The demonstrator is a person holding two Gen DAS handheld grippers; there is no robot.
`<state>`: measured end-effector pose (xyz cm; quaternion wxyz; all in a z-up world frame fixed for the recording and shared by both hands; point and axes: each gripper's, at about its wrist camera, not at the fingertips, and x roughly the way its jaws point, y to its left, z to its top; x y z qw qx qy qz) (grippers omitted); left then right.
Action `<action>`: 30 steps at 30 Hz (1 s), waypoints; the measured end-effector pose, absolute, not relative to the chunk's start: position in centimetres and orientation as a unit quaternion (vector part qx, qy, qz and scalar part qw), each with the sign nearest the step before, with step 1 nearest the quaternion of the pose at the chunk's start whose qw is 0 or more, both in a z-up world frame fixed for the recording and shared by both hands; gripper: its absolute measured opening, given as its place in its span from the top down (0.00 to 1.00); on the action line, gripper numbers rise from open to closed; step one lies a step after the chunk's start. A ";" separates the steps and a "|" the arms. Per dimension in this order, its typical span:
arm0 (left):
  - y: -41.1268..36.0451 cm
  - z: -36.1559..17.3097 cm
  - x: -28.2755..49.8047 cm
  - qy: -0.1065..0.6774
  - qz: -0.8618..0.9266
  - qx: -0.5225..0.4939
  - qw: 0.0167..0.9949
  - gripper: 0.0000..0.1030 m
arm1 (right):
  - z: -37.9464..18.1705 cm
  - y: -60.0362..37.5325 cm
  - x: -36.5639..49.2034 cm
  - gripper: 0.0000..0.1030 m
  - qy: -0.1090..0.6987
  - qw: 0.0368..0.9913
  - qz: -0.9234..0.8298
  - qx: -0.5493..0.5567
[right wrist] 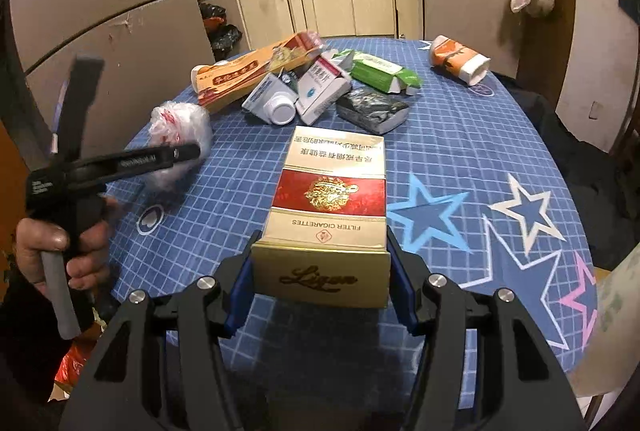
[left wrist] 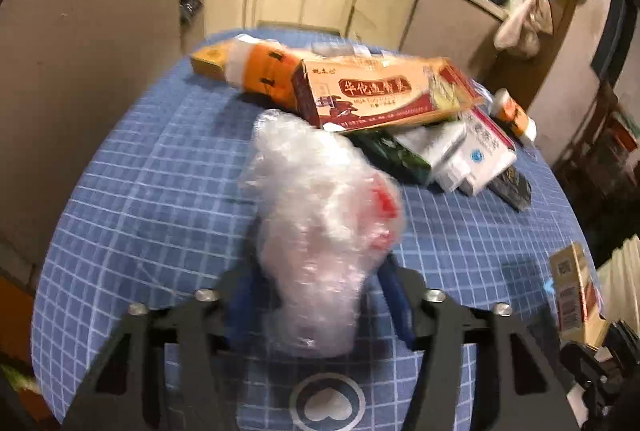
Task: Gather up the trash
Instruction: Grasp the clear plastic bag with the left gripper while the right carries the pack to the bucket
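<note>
1. Left wrist view: the left gripper [left wrist: 320,295] has its fingers [left wrist: 394,287] closed on a crumpled clear plastic bag [left wrist: 320,215] with red print, and the bag bulges up between them over the bench [left wrist: 132,191], which wears a blue checked cloth. The picture is a little blurred. Beyond the bag lies a pile: a long red and tan box [left wrist: 380,99], an orange and white pack [left wrist: 260,71] and a white medicine box [left wrist: 476,155], touching or overlapping each other. The left part of the cloth is bare up to its rounded edge, and a grey wall stands close behind that edge. At the right edge a cigarette carton [left wrist: 572,291] shows only in part.

2. Right wrist view: the right gripper [right wrist: 320,283] holds the same cigarette carton [right wrist: 332,207] by its near end, one blue finger [right wrist: 240,291] on each side of it. The far end reaches toward the pile, near a crushed dark pack [right wrist: 372,107] but apart from it.

3. Only this view shows the person's hand [right wrist: 60,255] on the left gripper's handle, the stars printed on the right part of the cloth, a green pack [right wrist: 384,71], a white bottle [right wrist: 280,109] and an orange cup-like pack [right wrist: 460,59] lying alone far right. The starred area is free, with the bench edge curving beside it.
</note>
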<state>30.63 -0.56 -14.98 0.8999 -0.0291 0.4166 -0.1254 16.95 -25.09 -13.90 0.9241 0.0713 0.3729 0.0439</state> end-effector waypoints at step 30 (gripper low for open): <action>-21.7 -6.8 18.4 0.332 -0.419 0.072 0.842 0.73 | -6.4 -38.9 3.0 0.47 0.260 0.951 -0.129 0.106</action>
